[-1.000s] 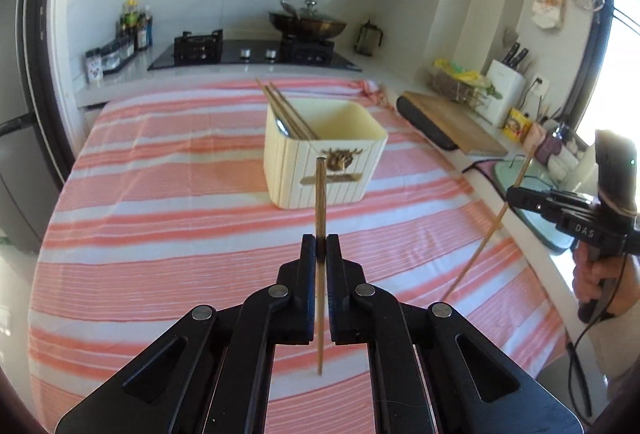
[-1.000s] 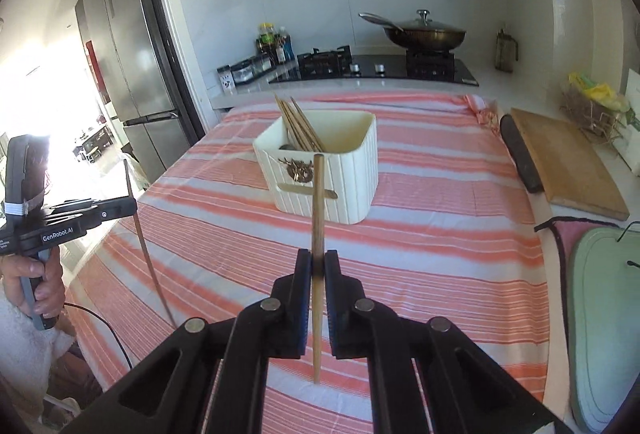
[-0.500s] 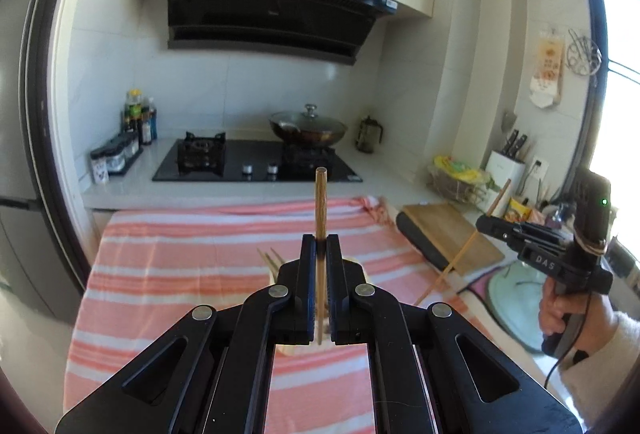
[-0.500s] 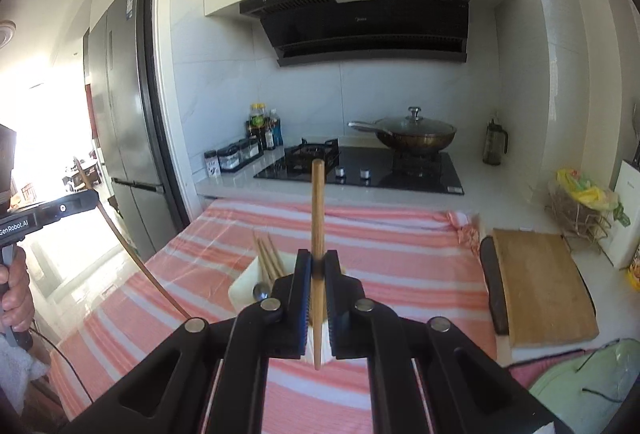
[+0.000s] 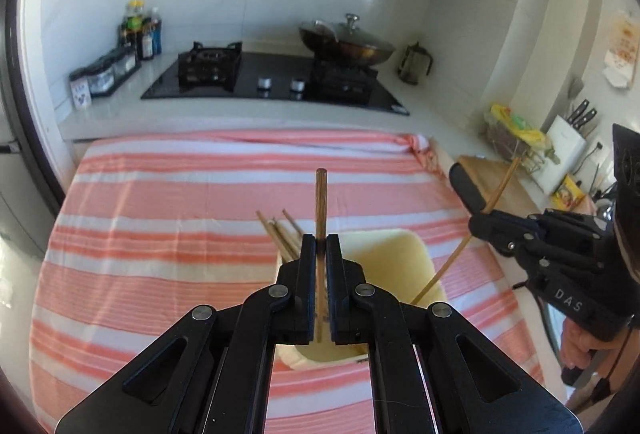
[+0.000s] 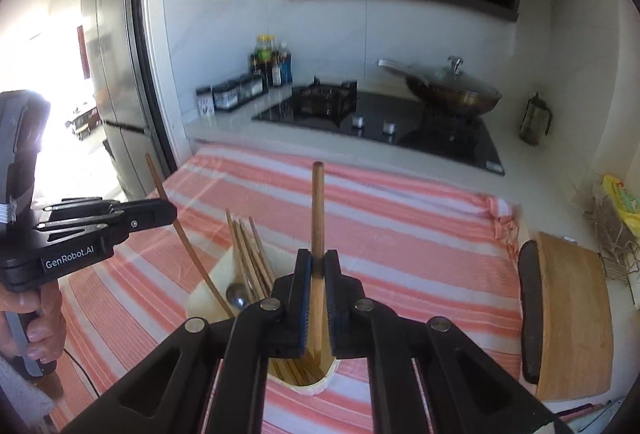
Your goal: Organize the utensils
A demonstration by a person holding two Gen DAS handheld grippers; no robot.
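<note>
A cream utensil holder [image 5: 396,258] stands on the striped cloth, right under both grippers. My left gripper [image 5: 320,240] is shut on a wooden chopstick [image 5: 321,202] held upright, its lower end over the holder's opening. In the right wrist view that gripper [image 6: 170,212] comes in from the left, and its chopstick [image 6: 192,254] slants down into the holder [image 6: 204,294]. My right gripper [image 6: 318,258] is shut on a second chopstick [image 6: 318,210] whose lower end dips inside the holder. Several chopsticks [image 6: 248,254] and a spoon [image 6: 237,296] stand in the holder's left part.
A pink-and-white striped cloth [image 5: 180,234] covers the counter. Behind it are a black stove [image 5: 272,78], a lidded wok [image 5: 348,44] and bottles [image 5: 140,30]. A wooden cutting board [image 6: 568,310] lies to the right, and a fridge [image 6: 108,74] stands at the left.
Both grippers have travelled forward from short of the holder to right above it, each keeping its chopstick. The chopsticks' lower ends now reach into the holder's opening.
</note>
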